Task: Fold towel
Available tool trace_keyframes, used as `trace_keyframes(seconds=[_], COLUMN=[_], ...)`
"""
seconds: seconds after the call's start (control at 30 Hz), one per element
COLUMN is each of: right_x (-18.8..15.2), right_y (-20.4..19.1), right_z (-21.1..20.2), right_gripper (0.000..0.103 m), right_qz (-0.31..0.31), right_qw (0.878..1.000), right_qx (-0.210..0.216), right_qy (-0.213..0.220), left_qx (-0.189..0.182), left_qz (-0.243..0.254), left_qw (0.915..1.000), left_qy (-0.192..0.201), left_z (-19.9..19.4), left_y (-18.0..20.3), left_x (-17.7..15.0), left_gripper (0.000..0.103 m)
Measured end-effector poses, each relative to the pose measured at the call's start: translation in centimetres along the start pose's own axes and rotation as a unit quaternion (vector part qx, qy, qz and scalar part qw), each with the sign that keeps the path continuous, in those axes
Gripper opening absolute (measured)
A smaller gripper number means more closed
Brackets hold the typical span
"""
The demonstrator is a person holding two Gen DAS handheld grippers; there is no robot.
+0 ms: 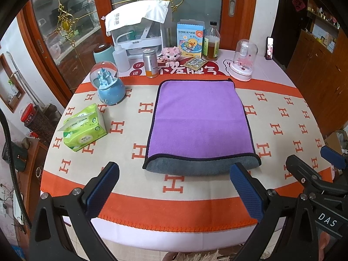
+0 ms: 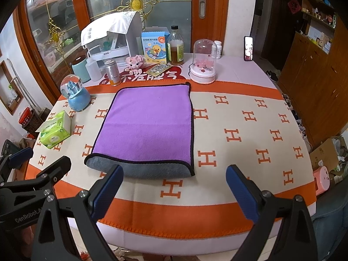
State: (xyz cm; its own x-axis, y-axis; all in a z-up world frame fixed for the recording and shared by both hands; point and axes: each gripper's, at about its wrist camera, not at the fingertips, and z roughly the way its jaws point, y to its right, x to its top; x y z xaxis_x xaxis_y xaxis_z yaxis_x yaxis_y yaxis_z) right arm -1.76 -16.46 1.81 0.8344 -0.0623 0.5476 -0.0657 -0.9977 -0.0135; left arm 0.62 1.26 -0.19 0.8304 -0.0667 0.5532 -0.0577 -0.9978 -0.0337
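A purple towel (image 1: 199,119) with black trim and a grey underside lies flat on the table, folded over, with the grey fold at its near edge. It also shows in the right wrist view (image 2: 148,126). My left gripper (image 1: 174,184) is open and empty, held above the table's near edge just short of the towel's near edge. My right gripper (image 2: 174,187) is open and empty, near the towel's near right corner. The right gripper also shows at the right of the left wrist view (image 1: 315,165). The left gripper shows at the left of the right wrist view (image 2: 37,161).
An orange and cream cloth (image 1: 282,130) covers the round table. A green tissue pack (image 1: 83,128) and a blue snow globe (image 1: 108,84) stand left of the towel. Bottles, a can (image 1: 150,63), a box (image 1: 190,41), a glass dome (image 1: 243,61) and a phone (image 1: 269,47) stand at the back.
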Motion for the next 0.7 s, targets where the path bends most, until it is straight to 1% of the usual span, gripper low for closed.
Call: trace_keyframes(seconds=[0.2,0.33,0.57,0.7], right_x=[0.3,0.6,2.1,3.2], right_y=[0.1,0.2,0.5,1.2], right_z=[0.7,1.0,1.6,2.3], right_gripper=[0.096,0.096,0.096,0.096], right_qz=[0.004,0.000,-0.008,-0.013], right_qw=[1.000,1.000,1.000,1.000], right_qx=[0.003,0.003,0.009,0.005], right_qy=[-0.007,-0.004,0.006,0.018], left_qx=[-0.004,-0.008,-0.023,-0.019], left_qz=[0.002,0.003,-0.001,-0.005], left_qw=[1.0000,1.0000,0.9997,0.9998], left_qy=[-0.002,-0.004,-0.006,0.004], left_z=[0.0,0.6,2.0,3.2], left_y=[0.3,0.4,-0.1,-1.1], left_x=[0.2,0.9,2.8,4.0], left_gripper=[0.101,0.101,0.101,0.101])
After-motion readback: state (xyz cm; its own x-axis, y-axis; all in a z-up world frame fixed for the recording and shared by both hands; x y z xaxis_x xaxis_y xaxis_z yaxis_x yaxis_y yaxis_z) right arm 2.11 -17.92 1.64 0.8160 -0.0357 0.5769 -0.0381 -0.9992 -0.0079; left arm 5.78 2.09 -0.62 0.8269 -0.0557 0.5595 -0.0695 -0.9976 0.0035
